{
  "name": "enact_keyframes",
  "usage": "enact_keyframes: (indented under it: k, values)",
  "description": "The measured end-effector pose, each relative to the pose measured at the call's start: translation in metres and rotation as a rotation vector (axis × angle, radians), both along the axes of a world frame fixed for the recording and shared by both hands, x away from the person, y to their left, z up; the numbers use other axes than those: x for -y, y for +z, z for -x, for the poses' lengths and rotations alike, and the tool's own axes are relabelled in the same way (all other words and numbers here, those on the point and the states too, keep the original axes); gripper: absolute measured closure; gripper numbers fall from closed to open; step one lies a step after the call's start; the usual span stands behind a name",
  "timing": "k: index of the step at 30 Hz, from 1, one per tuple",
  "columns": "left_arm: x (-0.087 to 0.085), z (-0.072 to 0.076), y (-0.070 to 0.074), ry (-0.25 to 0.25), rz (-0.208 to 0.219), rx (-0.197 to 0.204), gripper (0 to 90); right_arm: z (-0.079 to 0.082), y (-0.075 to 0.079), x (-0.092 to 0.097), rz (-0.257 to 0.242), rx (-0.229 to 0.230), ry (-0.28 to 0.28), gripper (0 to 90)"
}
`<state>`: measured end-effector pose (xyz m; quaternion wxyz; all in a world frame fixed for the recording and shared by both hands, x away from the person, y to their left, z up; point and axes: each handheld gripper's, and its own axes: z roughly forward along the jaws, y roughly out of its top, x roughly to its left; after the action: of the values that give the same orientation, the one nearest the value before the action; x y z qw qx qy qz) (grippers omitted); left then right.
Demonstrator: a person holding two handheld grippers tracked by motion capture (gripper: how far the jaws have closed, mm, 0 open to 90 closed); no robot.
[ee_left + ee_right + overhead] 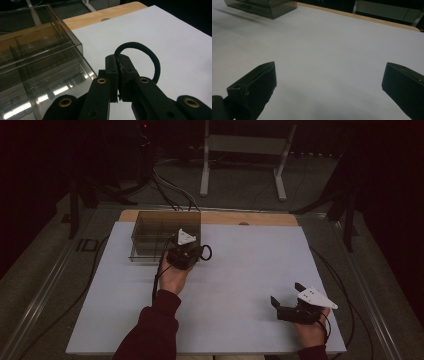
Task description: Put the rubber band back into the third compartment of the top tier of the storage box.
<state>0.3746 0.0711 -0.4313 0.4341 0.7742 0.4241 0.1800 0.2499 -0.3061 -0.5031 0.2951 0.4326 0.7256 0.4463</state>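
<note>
While the left tongs (119, 72) stand clamped on the black hair band (147, 56), held just beside the clear compartment box (37, 57), the carry should clear its near wall before release, in my judgement. Right tongs (328, 87) rest wide open, empty, well apart on the worktop (240, 270).

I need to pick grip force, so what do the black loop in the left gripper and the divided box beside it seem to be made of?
The black loop, pinched in the left gripper, looks like a fabric-covered elastic hair tie: matte, slightly fuzzy surface, no shine. The divided box looks like hard smoke-tinted clear plastic: glossy walls, bright reflections, the wood showing through it.
</note>
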Motion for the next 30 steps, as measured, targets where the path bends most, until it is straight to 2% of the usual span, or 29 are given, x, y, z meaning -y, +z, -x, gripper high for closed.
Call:
enact_keyframes:
  k: [17, 30]
  values:
    - [-0.012, -0.008, -0.002, 0.062, -0.023, 0.007, 88.3, 0.0, 0.0, 0.0, -0.001, 0.0, 0.003, 0.1]
    - [-0.018, -0.011, -0.002, 0.079, -0.02, 0.011, 88.2, 0.0, 0.0, 0.0, 0.0, -0.001, 0.005, 0.1]
